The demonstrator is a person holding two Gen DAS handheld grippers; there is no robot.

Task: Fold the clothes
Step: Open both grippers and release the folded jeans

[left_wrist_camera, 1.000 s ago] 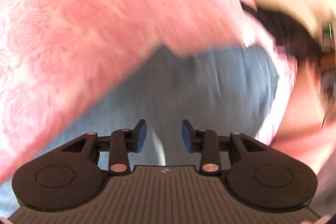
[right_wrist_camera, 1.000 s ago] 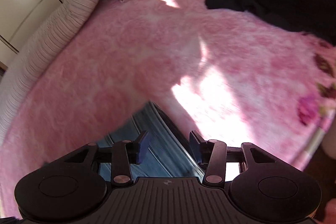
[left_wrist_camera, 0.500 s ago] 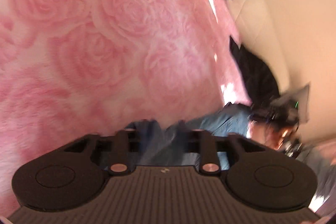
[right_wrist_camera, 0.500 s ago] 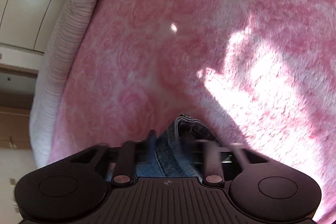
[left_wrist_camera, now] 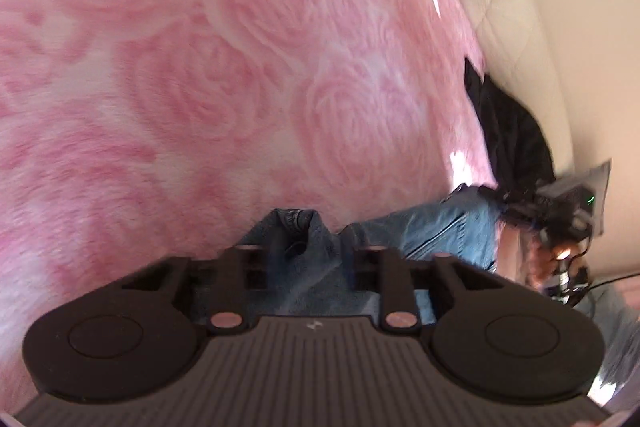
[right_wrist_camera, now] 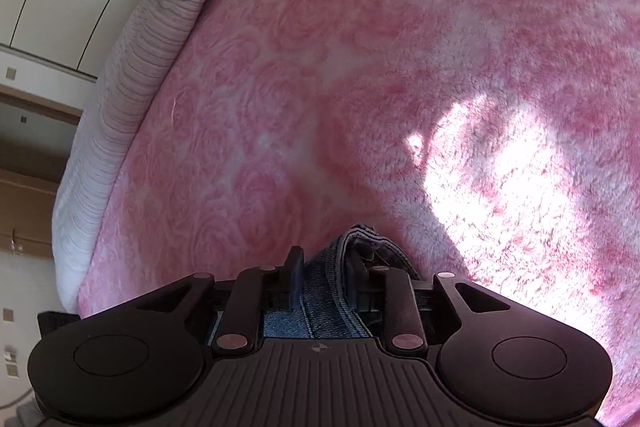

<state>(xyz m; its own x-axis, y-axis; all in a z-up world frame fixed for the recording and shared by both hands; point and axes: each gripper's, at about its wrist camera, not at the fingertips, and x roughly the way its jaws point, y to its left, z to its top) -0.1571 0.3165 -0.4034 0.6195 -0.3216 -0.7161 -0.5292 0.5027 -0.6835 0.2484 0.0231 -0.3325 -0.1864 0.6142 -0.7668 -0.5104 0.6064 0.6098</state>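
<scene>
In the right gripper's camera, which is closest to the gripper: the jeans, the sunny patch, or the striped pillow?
1. Jeans: between the right gripper's opening jaws.
2. Sunny patch: on the pink blanket, ahead to the right.
3. Striped pillow: far left edge of the bed.

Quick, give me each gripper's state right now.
Left gripper: shut on the jeans.
Right gripper: jaws opening slightly, a folded denim edge of the jeans clamped between them.
</scene>
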